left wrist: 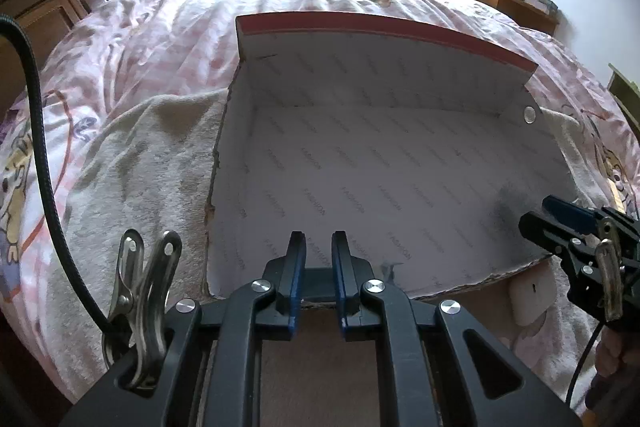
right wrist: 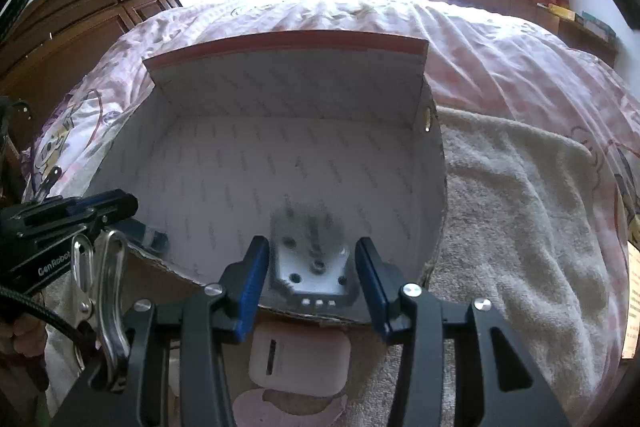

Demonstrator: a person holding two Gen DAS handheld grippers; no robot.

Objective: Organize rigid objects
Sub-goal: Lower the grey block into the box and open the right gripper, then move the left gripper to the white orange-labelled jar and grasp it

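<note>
At lower centre the right claw [right wrist: 312,281] stands apart over a metal bracket [right wrist: 314,273] already in the box [right wrist: 280,131], the left claw [left wrist: 319,277] nearly together and empty, the white case [right wrist: 298,363] still outside.

The right tongs [right wrist: 314,291] stand wide apart over the near edge of an open cardboard box [right wrist: 434,187] whose white lining carries rows of small printed words. Between the blue pads [right wrist: 252,283], on the box floor close to the near wall, lies a silver metal bracket [right wrist: 314,273] with round holes and three small slots. It touches neither pad. Just outside the near wall, below the tongs, sits a white earbud case [right wrist: 300,363] on a cream towel [right wrist: 516,219] spread over the pink bedspread [right wrist: 500,67]. The left tongs [right wrist: 116,205] reach in from the left at the box rim; whether they grip anything cannot be told.
</note>
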